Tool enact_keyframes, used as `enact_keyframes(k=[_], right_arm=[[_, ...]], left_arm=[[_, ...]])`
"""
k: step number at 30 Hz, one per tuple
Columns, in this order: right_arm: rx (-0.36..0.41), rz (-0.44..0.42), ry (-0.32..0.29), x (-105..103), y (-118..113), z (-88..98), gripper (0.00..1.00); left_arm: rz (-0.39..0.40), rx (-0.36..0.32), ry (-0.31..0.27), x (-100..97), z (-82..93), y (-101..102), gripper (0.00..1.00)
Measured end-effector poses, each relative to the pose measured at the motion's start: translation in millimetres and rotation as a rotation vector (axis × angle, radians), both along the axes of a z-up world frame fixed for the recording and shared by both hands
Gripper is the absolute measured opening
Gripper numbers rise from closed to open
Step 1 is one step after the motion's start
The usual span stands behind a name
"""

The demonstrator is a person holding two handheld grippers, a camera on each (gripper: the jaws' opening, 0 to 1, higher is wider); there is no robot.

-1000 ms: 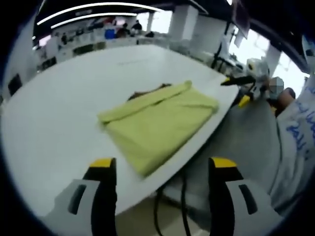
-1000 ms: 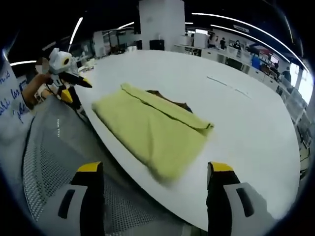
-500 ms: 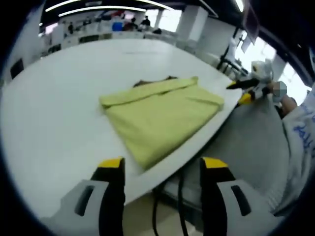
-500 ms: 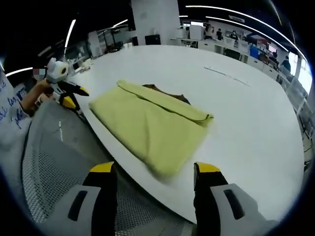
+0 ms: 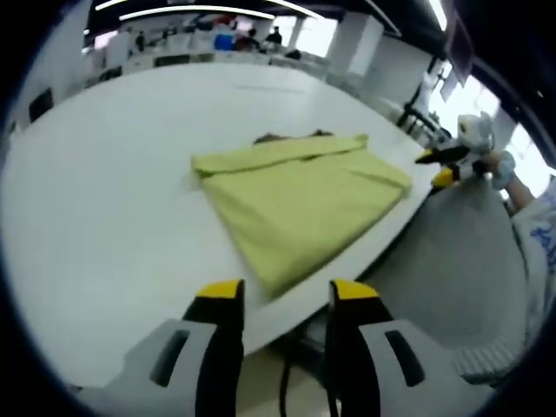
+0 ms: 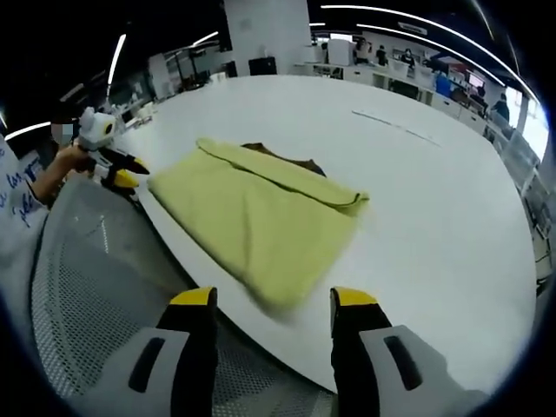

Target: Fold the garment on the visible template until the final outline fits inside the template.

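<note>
- The left gripper [image 5: 282, 295], grey-bodied with yellow-tipped black jaws, hangs just off the near edge of the tabletop; its jaws stand apart with a plain gap between them and hold nothing.
- In the right gripper view that same left gripper [image 6: 117, 169] shows at the far left, held in a person's hand [image 6: 74, 158] beside the table edge, close to one corner of the cloth.
- The right gripper [image 6: 271, 304], of the same grey, black and yellow build, also sits off the table edge, jaws spread and empty, above a grey mesh chair back [image 6: 95, 287].
- In the left gripper view the right gripper [image 5: 447, 161] appears at the right, held by a hand [image 5: 499, 165] just off the table edge near the cloth's other corner.
- The folded yellow-green fabric garment [image 5: 300, 204] lies flat on the large white rounded table [image 5: 95, 191], close along the near edge, touched by neither gripper.
- One long fold runs along the garment's far side, forming a raised band.
- A dark brown piece [image 6: 282, 161] peeks out from under that far fold; what it is cannot be told.
- Beyond the table's far edge stand desks and ceiling light strips [image 5: 200, 10] of an open office.
</note>
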State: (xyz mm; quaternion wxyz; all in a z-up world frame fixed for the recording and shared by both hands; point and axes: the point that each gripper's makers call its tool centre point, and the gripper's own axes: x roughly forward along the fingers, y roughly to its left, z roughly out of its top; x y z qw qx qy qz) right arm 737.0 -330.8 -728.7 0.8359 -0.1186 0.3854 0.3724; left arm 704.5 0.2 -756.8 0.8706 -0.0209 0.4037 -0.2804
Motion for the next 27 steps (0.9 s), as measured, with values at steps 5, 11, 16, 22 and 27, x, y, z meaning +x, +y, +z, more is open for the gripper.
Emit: enact_keyframes(k=[5, 11, 16, 22, 27], right_arm=[[-0.007, -0.002, 0.005, 0.8, -0.2, -2.8, 0.49], [-0.013, 0.009, 0.015, 0.2, -0.3, -6.1, 0.49], [-0.007, 0.011, 0.026, -0.4, -0.3, -7.4, 0.44], [-0.02, 0.016, 0.045, -2.4, -1.4, -12.3, 0.41], [-0.031, 0.017, 0.056, -2.9, -2.5, -16.1, 0.39]], left_arm=[[0.013, 0.005, 0.008, 2.2, -5.4, 1.2, 0.29], [0.038, -0.005, 0.039, 1.3, -9.4, -0.8, 0.19], [0.048, 0.014, 0.05, 2.5, -14.0, 2.3, 0.17], [0.07, 0.001, 0.045, 4.4, -12.8, 0.3, 0.14], [0.071, -0.004, 0.053, 3.4, -12.6, -2.2, 0.09]])
